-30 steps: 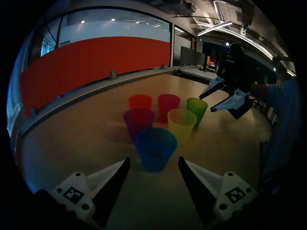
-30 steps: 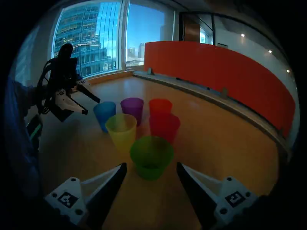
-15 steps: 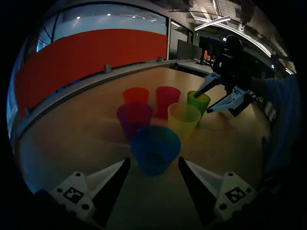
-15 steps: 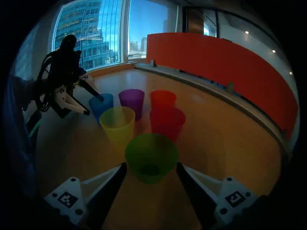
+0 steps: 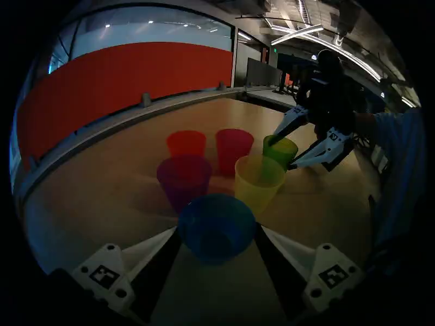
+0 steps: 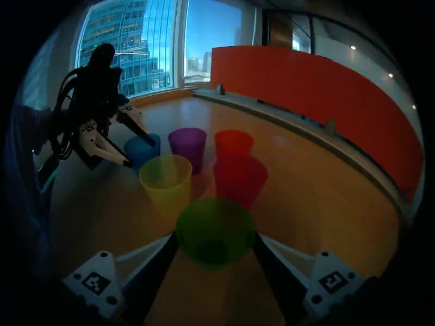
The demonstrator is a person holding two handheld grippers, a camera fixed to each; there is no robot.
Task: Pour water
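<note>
Six plastic cups stand in a cluster on the wooden table (image 5: 98,190). In the left gripper view the blue cup (image 5: 216,217) sits between the fingers of my open left gripper (image 5: 216,231). Behind it are the purple (image 5: 184,179), yellow (image 5: 258,182), orange (image 5: 186,144), crimson (image 5: 234,148) and green (image 5: 280,151) cups. My right gripper (image 5: 280,154) straddles the green cup there. In the right gripper view the green cup (image 6: 215,225) stands between the fingers of my open right gripper (image 6: 215,234). Farther off, the left gripper (image 6: 141,152) brackets the blue cup (image 6: 142,149).
A red wall panel (image 5: 119,76) runs behind the table's far edge. Tall windows (image 6: 130,49) lie beyond the table in the right gripper view. A person's blue sleeve (image 5: 399,163) holds the right gripper at the table's side. Bare tabletop surrounds the cups.
Both grippers have moved forward and down toward the cups. The blue cup now lies between the left fingers and the green cup between the right fingers. The cups have not moved.
</note>
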